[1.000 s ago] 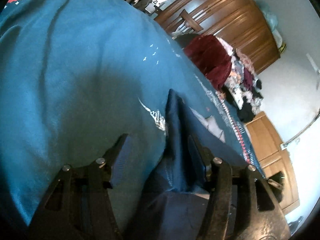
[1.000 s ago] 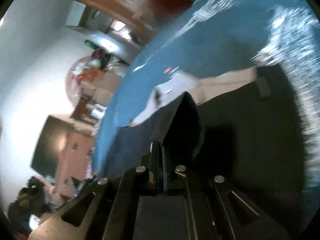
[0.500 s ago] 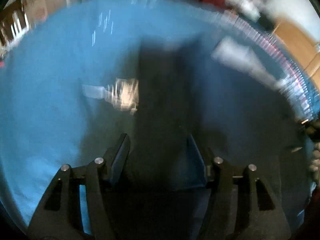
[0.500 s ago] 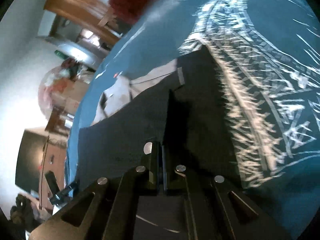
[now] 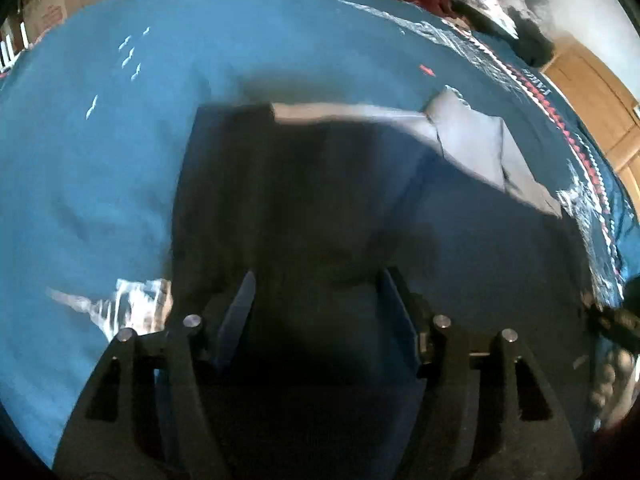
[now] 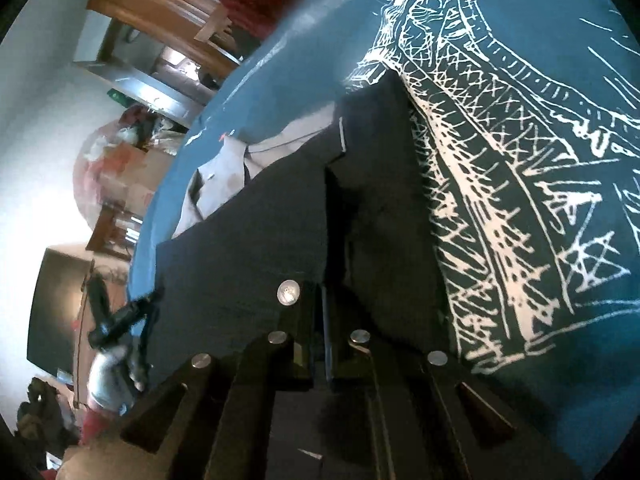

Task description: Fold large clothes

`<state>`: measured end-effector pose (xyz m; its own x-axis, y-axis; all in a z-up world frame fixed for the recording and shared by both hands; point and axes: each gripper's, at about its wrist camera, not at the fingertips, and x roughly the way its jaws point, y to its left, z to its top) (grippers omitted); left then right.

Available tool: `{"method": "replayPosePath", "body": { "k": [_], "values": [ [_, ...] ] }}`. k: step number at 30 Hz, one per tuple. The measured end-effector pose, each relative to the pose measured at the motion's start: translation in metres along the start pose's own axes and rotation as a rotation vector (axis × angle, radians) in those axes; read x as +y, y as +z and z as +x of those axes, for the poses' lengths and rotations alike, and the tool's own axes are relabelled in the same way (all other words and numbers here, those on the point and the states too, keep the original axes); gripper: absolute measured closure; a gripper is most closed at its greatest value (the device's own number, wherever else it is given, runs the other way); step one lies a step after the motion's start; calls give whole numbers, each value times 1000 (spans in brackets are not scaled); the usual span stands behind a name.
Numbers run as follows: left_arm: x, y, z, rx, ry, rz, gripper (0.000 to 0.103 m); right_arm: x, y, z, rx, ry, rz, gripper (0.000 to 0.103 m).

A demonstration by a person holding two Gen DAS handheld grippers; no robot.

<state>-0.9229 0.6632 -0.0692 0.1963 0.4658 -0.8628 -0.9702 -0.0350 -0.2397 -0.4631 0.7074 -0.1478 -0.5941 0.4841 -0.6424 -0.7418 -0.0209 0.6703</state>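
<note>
dark pants [image 5: 304, 200] lie partly folded on the blue cloth [image 5: 100, 160].
left gripper [image 5: 316, 308] is wide apart, holding nothing; right gripper [image 6: 320, 320] pinches the pants' edge, so more folding is left.

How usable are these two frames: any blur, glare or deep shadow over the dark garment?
Left wrist view: the dark garment is motion-smeared along its far edge and falls into heavy shadow near the left hand-held gripper. Right wrist view: sharper, the white print on the blue cloth crisp; the pale wall at left is blown out.
</note>
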Motion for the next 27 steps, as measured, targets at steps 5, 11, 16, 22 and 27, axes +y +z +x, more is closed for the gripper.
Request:
{"method": "replayPosePath", "body": {
  "k": [5,11,16,22,27],
  "values": [
    [-7,19,6,-56,-36,12,36,-5,0,3,-2,13,3,100],
    [-12,11,10,-17,-39,94,31,-11,-2,1,-2,40,26,96],
    [24,-35,-2,-5,-11,115,28,-18,-12,0,20,50,41,94],
    [83,-79,-63,-32,-66,-45,31,-13,-25,-46,-8,88,11,77],
    [114,-142,-103,-12,-57,-52,44,-40,-74,-73,108,46,49,76]
  ]
}}
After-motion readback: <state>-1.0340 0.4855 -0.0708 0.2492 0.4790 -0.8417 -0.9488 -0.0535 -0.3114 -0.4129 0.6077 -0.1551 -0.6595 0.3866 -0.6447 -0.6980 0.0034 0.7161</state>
